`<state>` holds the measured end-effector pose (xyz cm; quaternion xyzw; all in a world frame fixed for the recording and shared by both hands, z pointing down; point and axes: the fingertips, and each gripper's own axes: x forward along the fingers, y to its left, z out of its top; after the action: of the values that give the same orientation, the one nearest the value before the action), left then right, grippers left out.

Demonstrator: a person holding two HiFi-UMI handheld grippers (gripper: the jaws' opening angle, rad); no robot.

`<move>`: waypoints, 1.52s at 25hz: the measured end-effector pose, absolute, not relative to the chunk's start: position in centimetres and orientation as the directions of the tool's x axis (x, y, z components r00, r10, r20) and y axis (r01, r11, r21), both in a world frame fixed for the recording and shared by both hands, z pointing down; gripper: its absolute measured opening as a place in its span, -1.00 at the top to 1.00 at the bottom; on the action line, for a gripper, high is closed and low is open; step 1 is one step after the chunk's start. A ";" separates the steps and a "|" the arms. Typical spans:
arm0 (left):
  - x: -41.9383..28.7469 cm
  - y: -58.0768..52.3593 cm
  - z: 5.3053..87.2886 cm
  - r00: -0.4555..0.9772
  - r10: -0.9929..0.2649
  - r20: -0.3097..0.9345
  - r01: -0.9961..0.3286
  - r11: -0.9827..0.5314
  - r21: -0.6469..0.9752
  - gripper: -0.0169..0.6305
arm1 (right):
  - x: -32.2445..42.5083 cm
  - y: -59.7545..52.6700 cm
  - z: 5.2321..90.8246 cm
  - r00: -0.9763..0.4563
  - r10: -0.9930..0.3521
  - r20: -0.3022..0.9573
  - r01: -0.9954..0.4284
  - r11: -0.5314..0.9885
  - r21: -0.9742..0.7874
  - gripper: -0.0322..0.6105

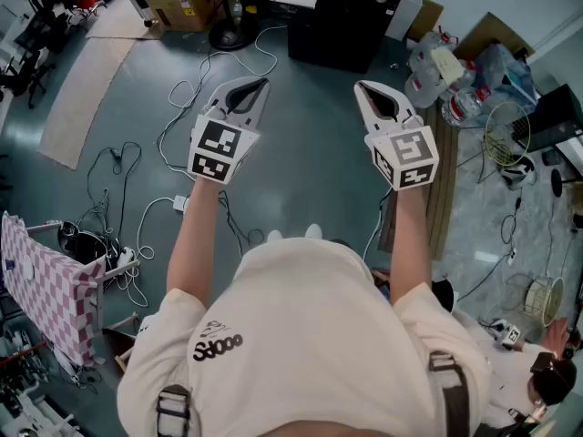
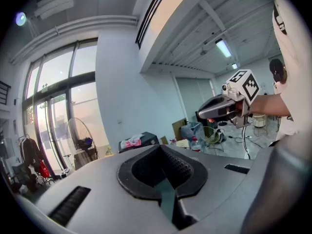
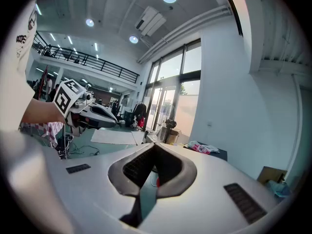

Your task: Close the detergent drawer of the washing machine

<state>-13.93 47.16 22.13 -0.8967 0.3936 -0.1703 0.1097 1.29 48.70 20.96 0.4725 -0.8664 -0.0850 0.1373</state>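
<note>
Both white two-jaw tools, left gripper [image 1: 253, 87] and right gripper [image 1: 368, 91], hang closed and empty; washing machine's detergent drawer is in no view, so hunting for it risks snagging loose white floor cables [image 1: 187, 89].

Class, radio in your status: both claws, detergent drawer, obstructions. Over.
Left claw shut, empty. Right claw likewise. Washing machine, drawer not in view. Cables across floor.

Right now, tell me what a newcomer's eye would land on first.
The left gripper and right gripper, both white, jut out side by side over the teal floor, shut and empty. Loose cables sprawl at left, near a checked cloth at the edge.
</note>
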 end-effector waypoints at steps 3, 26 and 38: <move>-13.2 47.5 22.0 0.633 -0.742 0.219 -0.668 -0.667 -0.329 0.89 | 2.0 49.1 20.9 -0.520 -0.840 0.156 -0.792 0.543 0.280 0.92; -5.2 45.3 26.1 0.577 -0.758 0.304 -0.712 -0.649 -0.267 0.90 | 9.7 46.0 23.8 -0.630 -0.760 0.162 -0.742 0.650 0.162 0.92; -6.5 35.2 27.5 0.597 -0.746 0.297 -0.703 -0.664 -0.256 0.89 | 8.3 36.7 25.2 -0.639 -0.749 0.175 -0.738 0.661 0.139 0.92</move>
<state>-6.47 35.17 27.54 -0.8917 0.4060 -0.1921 0.0560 8.26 36.72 25.19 0.4109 -0.9047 -0.0271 0.1091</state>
